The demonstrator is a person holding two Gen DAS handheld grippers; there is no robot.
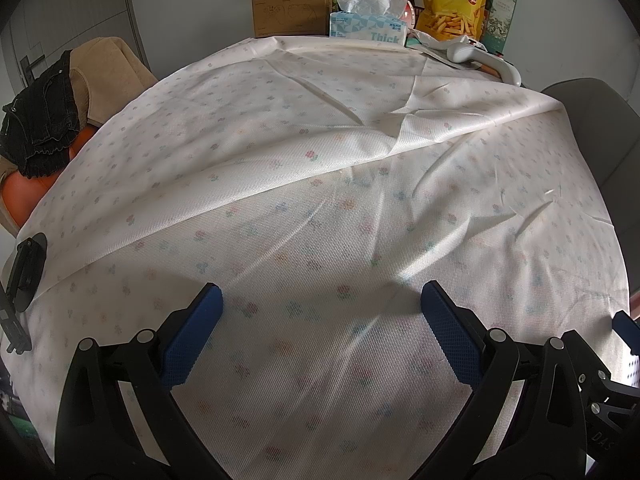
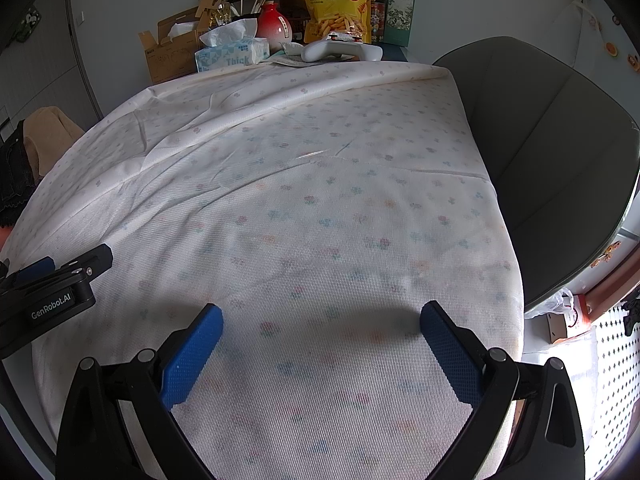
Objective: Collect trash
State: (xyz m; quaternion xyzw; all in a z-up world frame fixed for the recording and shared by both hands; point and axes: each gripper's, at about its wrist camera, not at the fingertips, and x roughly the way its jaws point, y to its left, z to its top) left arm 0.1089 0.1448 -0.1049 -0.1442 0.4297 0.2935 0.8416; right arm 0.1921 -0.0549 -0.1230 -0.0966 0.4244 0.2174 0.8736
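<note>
Both hand-held grippers, left (image 1: pixel 322 306) and right (image 2: pixel 322 326), hover wide open and empty over the floral tablecloth (image 1: pixel 280 152), clutter at 12 o'clock, likely scouting for trash.

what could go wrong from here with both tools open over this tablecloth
1. The thin tablecloth lies creased and doubled over; an open left tool closing low could pinch the fabric and drag it.
2. A dragged cloth could disturb the white controller and tissue box at its far edge.
3. No obvious trash lies on the cloth, so the yellow snack bag, standing upright and apparently full, might get mistaken for it by the right tool.
</note>
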